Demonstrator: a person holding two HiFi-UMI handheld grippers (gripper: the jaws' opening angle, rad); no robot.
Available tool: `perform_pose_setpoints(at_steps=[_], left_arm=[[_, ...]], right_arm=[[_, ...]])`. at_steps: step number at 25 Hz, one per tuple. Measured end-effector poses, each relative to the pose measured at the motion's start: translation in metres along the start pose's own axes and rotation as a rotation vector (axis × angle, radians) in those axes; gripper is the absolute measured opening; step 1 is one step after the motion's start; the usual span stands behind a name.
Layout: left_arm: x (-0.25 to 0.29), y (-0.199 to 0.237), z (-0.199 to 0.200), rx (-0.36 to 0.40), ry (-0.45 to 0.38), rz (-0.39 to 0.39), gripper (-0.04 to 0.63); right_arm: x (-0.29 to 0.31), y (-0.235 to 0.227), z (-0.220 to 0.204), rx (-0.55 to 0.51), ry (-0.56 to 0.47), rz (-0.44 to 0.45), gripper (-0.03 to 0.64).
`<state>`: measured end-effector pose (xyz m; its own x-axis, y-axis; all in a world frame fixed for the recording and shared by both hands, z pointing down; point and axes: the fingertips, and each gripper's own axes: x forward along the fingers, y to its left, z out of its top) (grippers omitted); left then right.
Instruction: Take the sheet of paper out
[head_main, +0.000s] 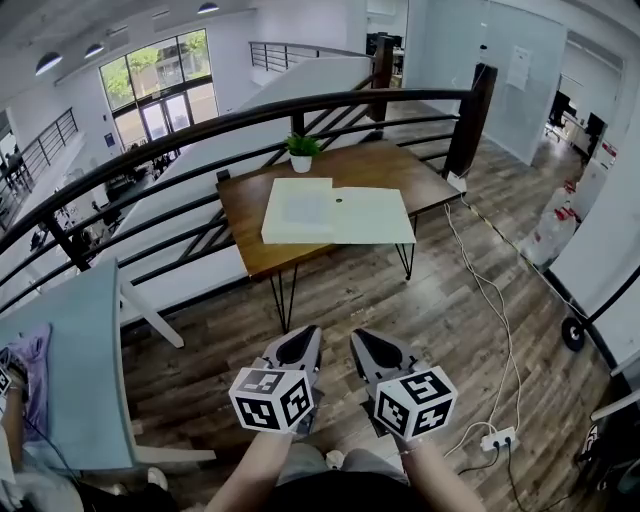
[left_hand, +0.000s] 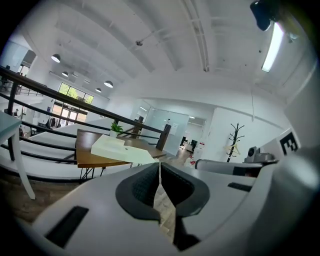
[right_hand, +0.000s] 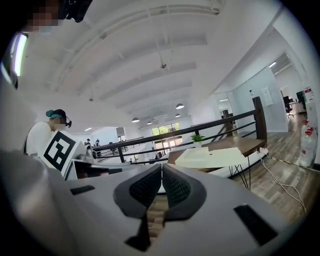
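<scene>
A wooden table (head_main: 370, 165) stands a few steps ahead by the railing. On it lies a flat white box (head_main: 297, 208) with a pale sheet or open flap (head_main: 370, 215) spread to its right. The same white box (left_hand: 112, 146) shows small in the left gripper view, and as box (right_hand: 192, 156) in the right gripper view. My left gripper (head_main: 309, 345) and right gripper (head_main: 362, 347) are held side by side low in front of me, far from the table. Both have their jaws closed together with nothing between them.
A small potted plant (head_main: 301, 152) sits at the table's far edge. A black railing (head_main: 200, 130) runs behind the table. A pale chair or panel (head_main: 85, 365) stands at my left. Cables and a power strip (head_main: 497, 438) lie on the wood floor at right.
</scene>
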<state>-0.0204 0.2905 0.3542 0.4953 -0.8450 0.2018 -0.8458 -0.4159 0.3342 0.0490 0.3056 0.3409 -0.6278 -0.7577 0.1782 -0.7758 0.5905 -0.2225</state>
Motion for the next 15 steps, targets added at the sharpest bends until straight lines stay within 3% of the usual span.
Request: perform_pose_setpoints(at_steps=[8,15], left_arm=[[0.011,-0.007,-0.012,-0.010,0.025,-0.010,0.025],[0.043,0.015,-0.006,-0.015,0.044,0.002,0.024]], right_arm=[[0.004,-0.022,-0.010,0.048,0.009,-0.030,0.029],[0.032,-0.034,-0.011,0.067,0.032,0.028,0.029]])
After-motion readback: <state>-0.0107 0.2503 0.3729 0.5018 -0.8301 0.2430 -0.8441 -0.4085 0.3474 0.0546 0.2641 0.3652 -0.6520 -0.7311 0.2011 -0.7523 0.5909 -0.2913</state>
